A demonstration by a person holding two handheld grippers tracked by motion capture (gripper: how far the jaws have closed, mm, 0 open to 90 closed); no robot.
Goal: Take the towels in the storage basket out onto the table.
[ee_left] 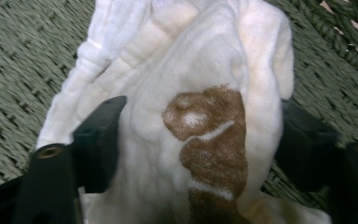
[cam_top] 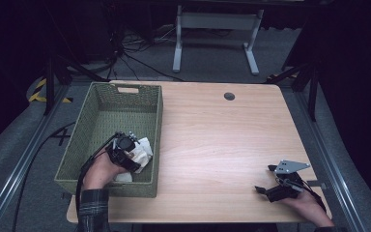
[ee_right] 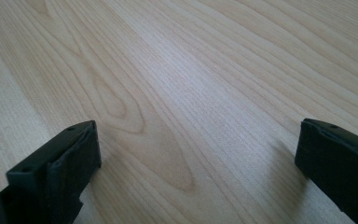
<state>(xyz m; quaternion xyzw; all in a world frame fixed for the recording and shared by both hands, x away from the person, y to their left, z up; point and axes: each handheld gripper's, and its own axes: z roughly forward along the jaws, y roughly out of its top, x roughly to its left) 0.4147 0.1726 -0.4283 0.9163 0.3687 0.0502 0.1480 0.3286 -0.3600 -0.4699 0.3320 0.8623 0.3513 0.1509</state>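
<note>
A white cloth (cam_top: 143, 149) with a brown print lies in the near right corner of a green woven basket (cam_top: 158, 112). My left gripper (cam_top: 128, 144) reaches down into the basket onto it. In the left gripper view the bunched cloth (ee_left: 205, 60) fills the gap of the left gripper (ee_left: 203, 116), and both black pads (ee_left: 100, 135) touch its sides. My right gripper (cam_top: 264, 179) rests low over the wooden table (cam_top: 212, 125) near the front right corner. In its own view the right gripper (ee_right: 200, 135) stands wide open over bare wood (ee_right: 177, 70).
The basket's woven floor (ee_left: 18, 56) surrounds the cloth. A round cable hole (cam_top: 229, 96) sits near the table's far edge. A white desk frame (cam_top: 217, 29) and cables lie on the floor beyond the table.
</note>
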